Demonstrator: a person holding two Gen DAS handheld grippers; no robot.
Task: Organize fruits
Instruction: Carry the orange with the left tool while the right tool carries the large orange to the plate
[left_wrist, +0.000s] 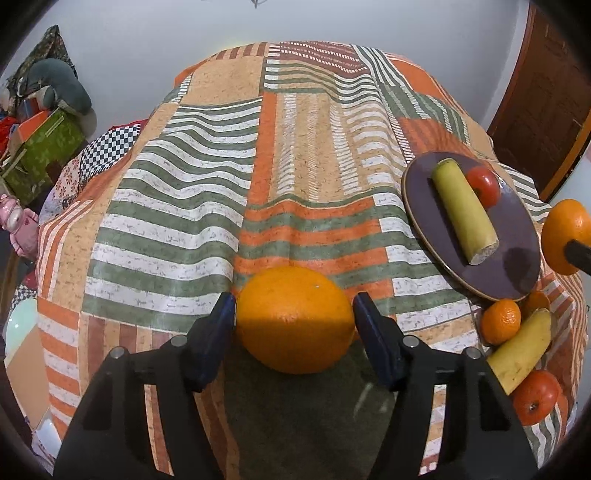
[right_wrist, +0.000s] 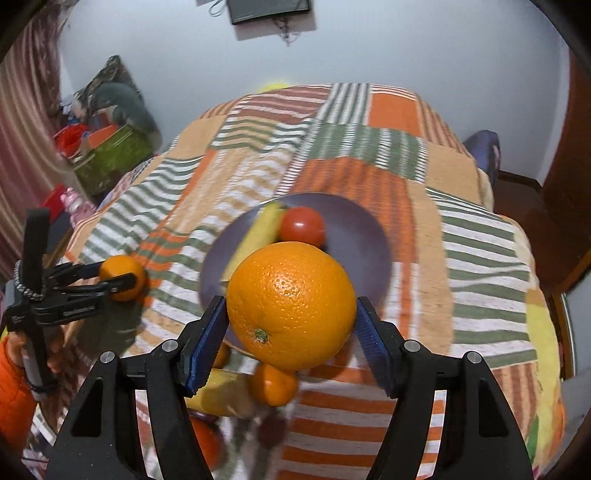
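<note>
Right hand-held gripper (right_wrist: 291, 325) clamps an orange (right_wrist: 290, 306), aloft before the purple plate (right_wrist: 354, 221). Left hand-held gripper (left_wrist: 293, 314) flanks another orange (left_wrist: 295, 317) on the table; contact uncertain. Next: lower onto bare plate.

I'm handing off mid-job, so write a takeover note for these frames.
Left gripper: fingers at an orange on the cloth; grip unclear.
Right gripper: shut on a second orange, in the air near the plate.
Done: banana piece and tomato on the plate.
Left: both oranges, plus a banana and small oranges beside the plate.
</note>
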